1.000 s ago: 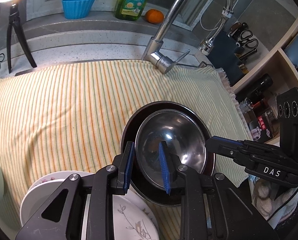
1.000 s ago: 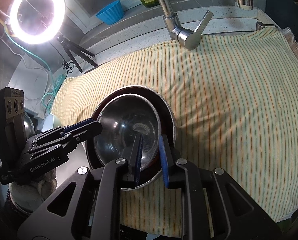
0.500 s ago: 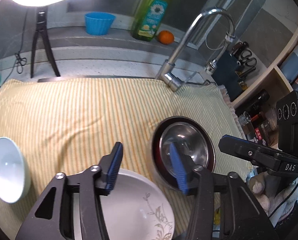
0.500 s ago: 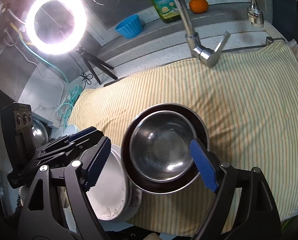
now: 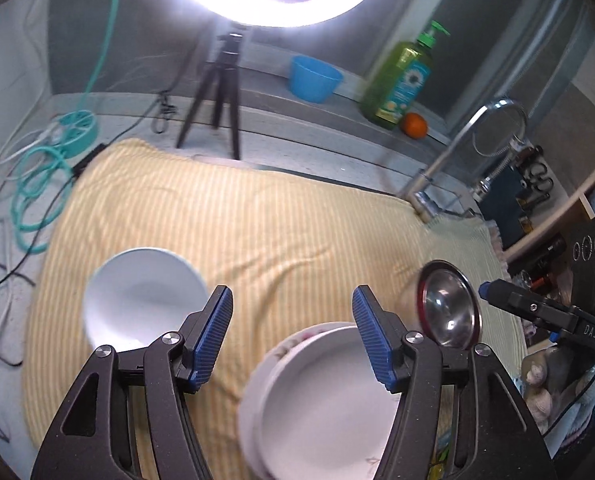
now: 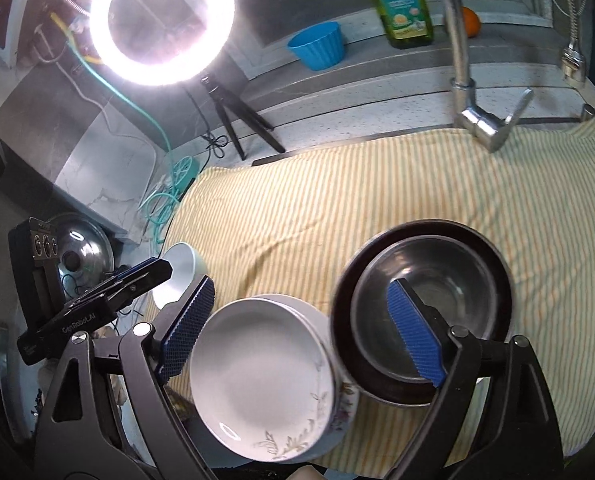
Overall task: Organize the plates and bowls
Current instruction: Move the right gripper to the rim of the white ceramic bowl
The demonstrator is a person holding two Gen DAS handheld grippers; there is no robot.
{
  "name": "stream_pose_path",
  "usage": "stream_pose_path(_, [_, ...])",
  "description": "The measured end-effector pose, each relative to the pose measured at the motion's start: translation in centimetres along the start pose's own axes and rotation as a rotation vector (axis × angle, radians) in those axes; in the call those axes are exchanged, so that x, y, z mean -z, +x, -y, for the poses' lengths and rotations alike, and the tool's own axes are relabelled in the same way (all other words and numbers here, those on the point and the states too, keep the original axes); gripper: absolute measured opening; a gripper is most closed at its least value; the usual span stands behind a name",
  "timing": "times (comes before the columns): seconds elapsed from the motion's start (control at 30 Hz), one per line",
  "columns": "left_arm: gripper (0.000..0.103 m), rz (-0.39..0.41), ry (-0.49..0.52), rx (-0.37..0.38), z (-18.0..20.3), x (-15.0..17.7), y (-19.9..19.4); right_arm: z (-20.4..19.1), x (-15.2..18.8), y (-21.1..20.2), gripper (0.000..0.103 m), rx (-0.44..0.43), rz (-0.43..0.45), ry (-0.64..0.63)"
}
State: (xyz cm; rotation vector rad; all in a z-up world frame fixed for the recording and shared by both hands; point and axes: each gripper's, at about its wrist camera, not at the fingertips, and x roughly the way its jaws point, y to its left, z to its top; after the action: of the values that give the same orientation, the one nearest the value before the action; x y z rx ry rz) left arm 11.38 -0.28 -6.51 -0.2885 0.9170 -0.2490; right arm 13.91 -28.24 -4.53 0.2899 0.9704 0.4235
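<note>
A steel bowl sits nested in a dark red-rimmed bowl on the striped cloth; the nested pair also shows in the left wrist view. A stack of white floral plates lies left of it, also in the left wrist view. A white bowl stands further left, also in the right wrist view. My left gripper is open and empty above the cloth. My right gripper is open wide and empty above the plates and bowls.
A ring light on a tripod stands behind the cloth. A faucet rises at the back right. A blue cup, green soap bottle and orange sit on the ledge. Teal cable lies left.
Both grippers let go of the steel bowl, opened wide and drew back and up. The left gripper swung left, bringing the white bowl and the ring light into view.
</note>
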Motion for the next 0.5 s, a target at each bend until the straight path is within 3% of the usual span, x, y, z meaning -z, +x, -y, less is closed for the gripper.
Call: stream_pose_path(0.5, [0.062,0.045,-0.158,-0.061,-9.1,0.8,-3.1,-7.8,-0.4,5.5,0.09,-0.062,-0.06,-0.127])
